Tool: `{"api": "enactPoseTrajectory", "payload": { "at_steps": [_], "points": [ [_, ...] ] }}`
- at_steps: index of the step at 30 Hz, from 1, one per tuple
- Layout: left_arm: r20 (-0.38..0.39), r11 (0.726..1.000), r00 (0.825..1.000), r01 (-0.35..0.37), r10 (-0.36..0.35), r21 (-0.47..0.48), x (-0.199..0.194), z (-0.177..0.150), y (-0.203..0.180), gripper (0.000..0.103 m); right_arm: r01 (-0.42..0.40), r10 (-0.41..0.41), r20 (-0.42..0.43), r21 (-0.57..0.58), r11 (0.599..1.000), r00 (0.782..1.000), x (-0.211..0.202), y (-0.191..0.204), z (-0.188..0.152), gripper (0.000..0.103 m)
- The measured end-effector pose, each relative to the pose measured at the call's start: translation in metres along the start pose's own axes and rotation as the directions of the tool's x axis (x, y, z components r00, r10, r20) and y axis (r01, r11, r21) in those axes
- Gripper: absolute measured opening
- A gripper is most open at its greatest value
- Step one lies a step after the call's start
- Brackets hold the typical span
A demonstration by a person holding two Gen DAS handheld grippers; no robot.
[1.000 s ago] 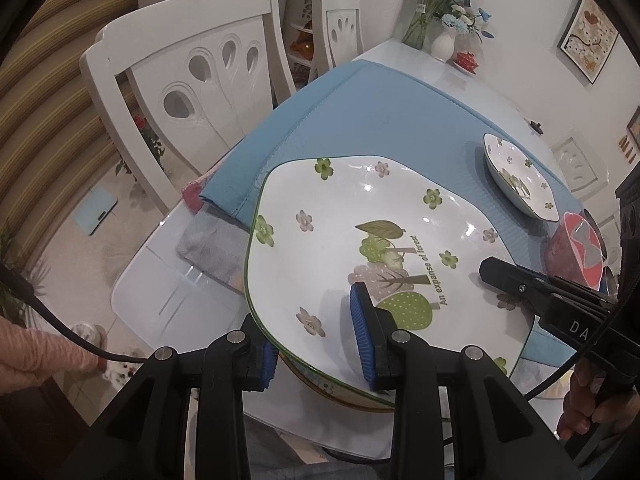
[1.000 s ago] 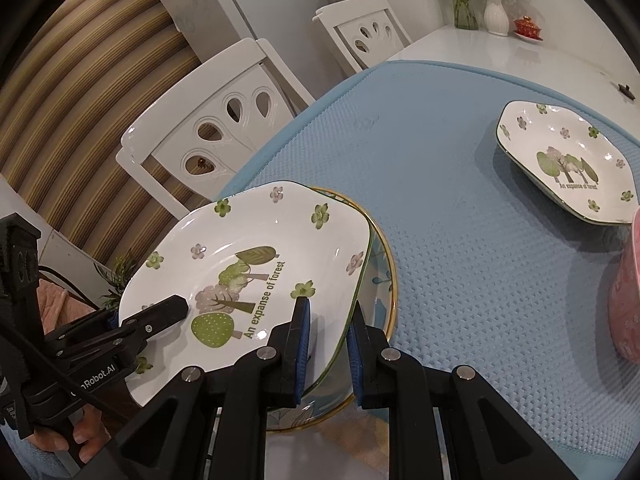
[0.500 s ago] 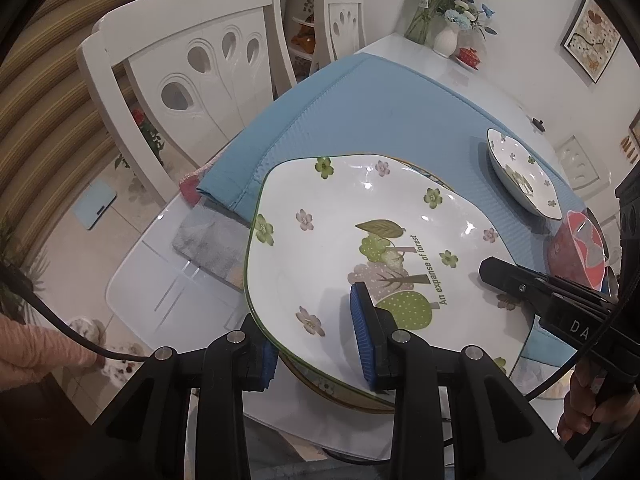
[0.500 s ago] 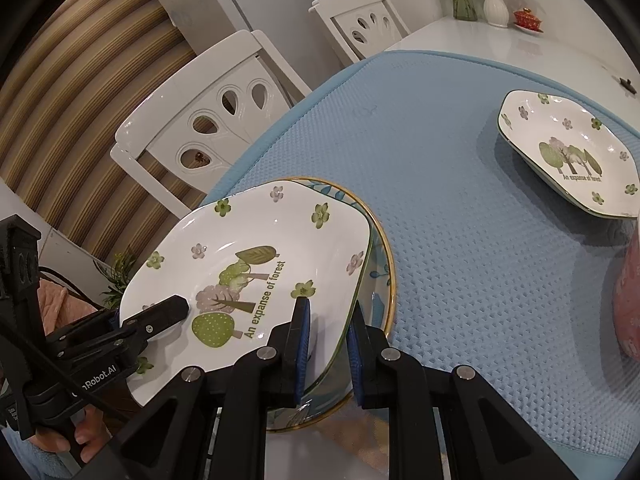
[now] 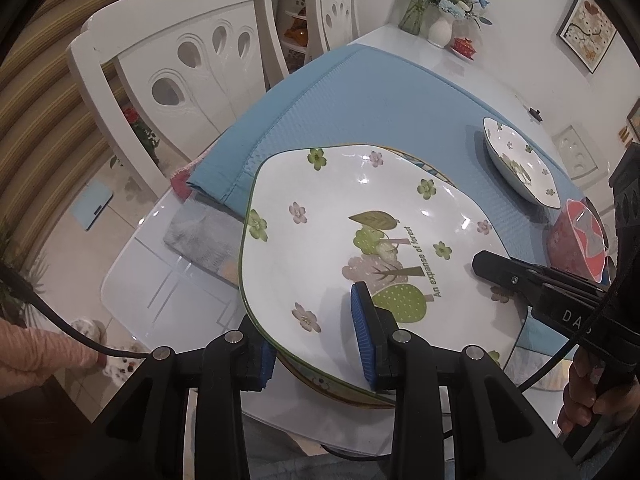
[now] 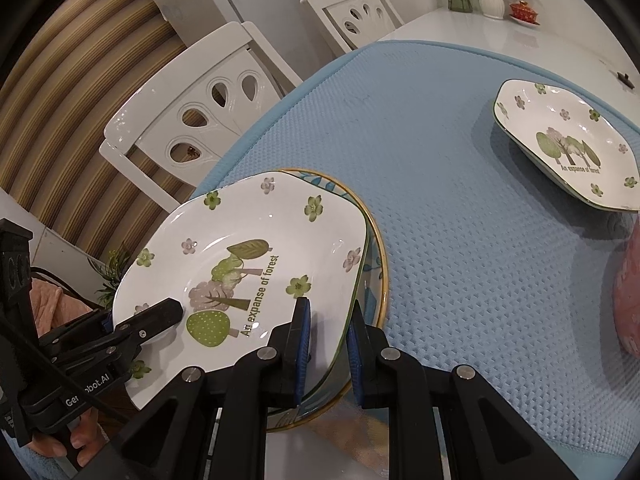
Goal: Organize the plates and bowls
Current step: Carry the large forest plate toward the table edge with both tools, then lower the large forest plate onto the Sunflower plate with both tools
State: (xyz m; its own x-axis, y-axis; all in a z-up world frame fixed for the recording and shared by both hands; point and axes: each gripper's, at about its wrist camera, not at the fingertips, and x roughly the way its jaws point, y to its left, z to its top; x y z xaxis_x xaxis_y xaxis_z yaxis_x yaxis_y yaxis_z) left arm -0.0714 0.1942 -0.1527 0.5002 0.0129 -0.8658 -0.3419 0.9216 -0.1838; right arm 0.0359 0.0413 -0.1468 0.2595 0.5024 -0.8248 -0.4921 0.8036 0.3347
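Note:
A white octagonal plate with trees and flowers [image 5: 340,220] [image 6: 240,256] is held above a gold-rimmed blue-patterned plate [image 6: 378,276] at the near edge of the blue mat. My left gripper [image 5: 316,340] is shut on the white plate's near rim, one jaw above and one below. My right gripper [image 6: 328,340] is shut on the plate's opposite rim. It also shows in the left wrist view [image 5: 496,268]. A second white tree plate [image 6: 564,144] [image 5: 520,164] lies on the mat at the far right.
A red-pink bowl [image 5: 580,240] [image 6: 628,292] sits on the mat at the right. The blue mat [image 6: 460,160] covers a white table [image 5: 168,264]. White chairs [image 5: 180,72] stand at the left side. A vase with flowers [image 5: 440,28] stands at the table's far end.
Both grippers, still holding the white plate, have drawn back a little toward the near table edge. The far plate and bowl look slightly farther away.

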Motion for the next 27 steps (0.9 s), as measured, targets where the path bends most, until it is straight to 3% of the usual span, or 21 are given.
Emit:
{"api": "enactPoseTrajectory", "payload": {
  "at_steps": [27],
  "points": [
    [-0.069, 0.999, 0.998, -0.01, 0.013, 0.044, 0.002, -0.0002, -0.0055, 0.035, -0.001, 0.002, -0.034, 0.01, 1.0, 0.999, 0.0064, -0.0012, 0.0006, 0.016]
  ]
}}
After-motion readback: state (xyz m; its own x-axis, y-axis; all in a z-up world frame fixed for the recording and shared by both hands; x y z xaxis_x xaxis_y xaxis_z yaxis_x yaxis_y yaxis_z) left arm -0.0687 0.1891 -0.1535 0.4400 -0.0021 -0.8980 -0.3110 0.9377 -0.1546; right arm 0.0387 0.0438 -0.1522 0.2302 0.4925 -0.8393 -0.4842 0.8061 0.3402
